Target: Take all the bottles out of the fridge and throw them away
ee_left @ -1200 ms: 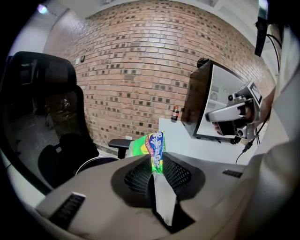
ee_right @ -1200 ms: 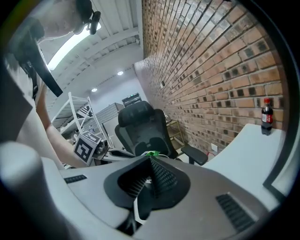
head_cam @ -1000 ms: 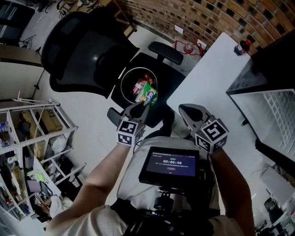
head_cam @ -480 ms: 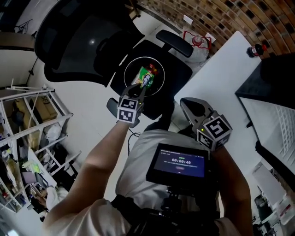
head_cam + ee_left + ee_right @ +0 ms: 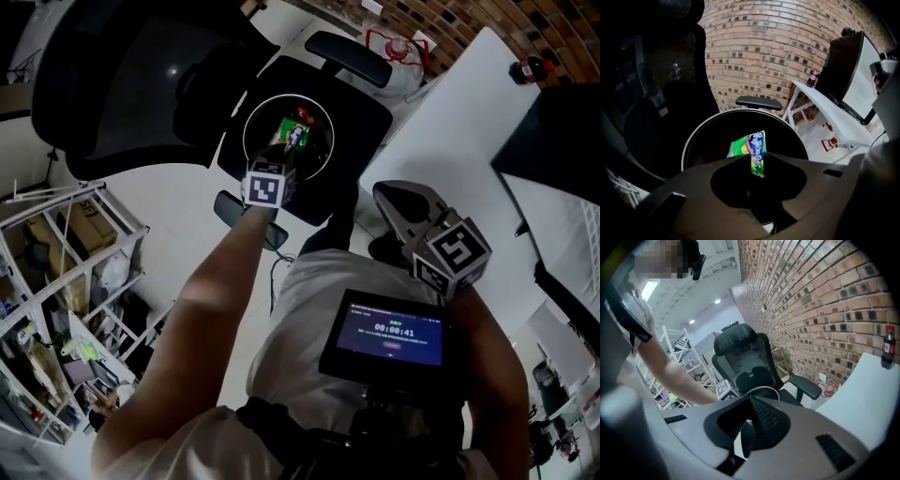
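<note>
holding a green-labelled bottle above the bin.
my left gripper is clamped on the bottle at its jaw tips and keeps it over the mouth of the round, white-rimmed black bin, which stands on the seat of the office chair; red and green litter lies inside. my right gripper, jaws pressed together on nothing, hovers near the white table, where a dark red-capped bottle stands at the far corner.
</note>
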The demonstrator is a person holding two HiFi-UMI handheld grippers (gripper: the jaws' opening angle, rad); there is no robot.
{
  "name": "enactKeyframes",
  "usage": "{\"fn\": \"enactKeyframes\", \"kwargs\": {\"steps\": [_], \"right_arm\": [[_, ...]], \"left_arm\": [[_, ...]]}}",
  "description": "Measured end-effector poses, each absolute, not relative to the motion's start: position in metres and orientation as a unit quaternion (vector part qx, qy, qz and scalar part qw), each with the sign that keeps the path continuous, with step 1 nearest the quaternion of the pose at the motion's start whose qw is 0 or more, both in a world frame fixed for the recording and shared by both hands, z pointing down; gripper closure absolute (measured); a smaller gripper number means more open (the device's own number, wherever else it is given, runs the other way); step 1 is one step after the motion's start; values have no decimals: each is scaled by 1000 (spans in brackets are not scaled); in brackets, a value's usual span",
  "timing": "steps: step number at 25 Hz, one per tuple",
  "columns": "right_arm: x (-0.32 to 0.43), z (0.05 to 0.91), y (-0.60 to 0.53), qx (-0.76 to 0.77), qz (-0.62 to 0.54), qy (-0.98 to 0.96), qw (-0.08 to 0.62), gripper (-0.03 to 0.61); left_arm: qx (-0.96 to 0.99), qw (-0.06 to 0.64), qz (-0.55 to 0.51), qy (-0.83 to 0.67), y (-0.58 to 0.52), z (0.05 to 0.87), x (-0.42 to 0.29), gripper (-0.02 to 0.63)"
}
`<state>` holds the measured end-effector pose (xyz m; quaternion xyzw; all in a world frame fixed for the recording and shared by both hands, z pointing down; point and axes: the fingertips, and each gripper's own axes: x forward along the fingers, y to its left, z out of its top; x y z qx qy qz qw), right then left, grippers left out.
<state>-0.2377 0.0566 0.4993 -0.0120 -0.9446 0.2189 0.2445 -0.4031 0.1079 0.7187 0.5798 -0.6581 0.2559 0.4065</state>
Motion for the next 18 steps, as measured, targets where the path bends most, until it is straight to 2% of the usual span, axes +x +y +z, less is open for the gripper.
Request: {"fn": "enactKeyframes", "kwargs": {"steps": [3, 5, 8, 14, 18], "right_arm": [[-240, 499, 56, -11, 219, -945, 243, 574], [-241, 498, 55, -10, 220, -945, 241, 574], [-242, 494, 53, -6, 219, -947, 234, 574], [-233, 488, 49, 4, 216, -951, 222, 574], [-224, 484, 47, 13, 215, -953, 213, 574]], "left_arm": [[583, 411, 296, -635, 106, 737, -407, 506], [570, 429, 320, -623, 111, 747, -411, 466], [558, 445, 320, -623, 114, 745, -414, 459], [561, 419, 311, -643, 115, 723, -412, 459], [593, 382, 263, -659, 103, 687, -393, 462]]}}
